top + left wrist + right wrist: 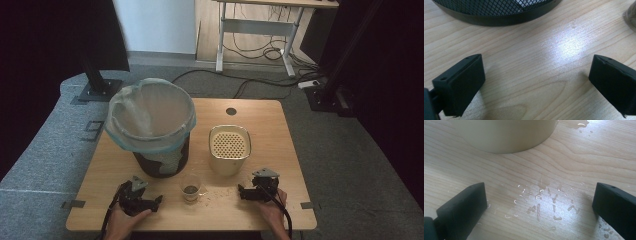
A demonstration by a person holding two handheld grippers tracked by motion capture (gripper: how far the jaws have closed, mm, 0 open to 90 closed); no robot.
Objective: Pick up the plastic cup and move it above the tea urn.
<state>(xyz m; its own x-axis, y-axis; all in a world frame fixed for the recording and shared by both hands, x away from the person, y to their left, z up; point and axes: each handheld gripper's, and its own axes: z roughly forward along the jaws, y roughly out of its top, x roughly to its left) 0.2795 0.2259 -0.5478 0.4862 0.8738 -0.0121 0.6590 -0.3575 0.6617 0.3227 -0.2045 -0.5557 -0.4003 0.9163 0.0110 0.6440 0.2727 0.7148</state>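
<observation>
Both hand-held grippers rest low over the near edge of the wooden table. My left gripper is open, with bare wood between its jaws. It faces the base of a black mesh bin lined with a translucent bag. My right gripper is open too, over a patch of water droplets. It faces a cream container with a perforated top. Between the two grippers stands a small glass cup with something dark in it.
Small droplets or crumbs dot the wood right of the cup. A round cable hole sits near the table's far edge. Beyond the table are grey carpet, black stand bases and a desk frame with cables.
</observation>
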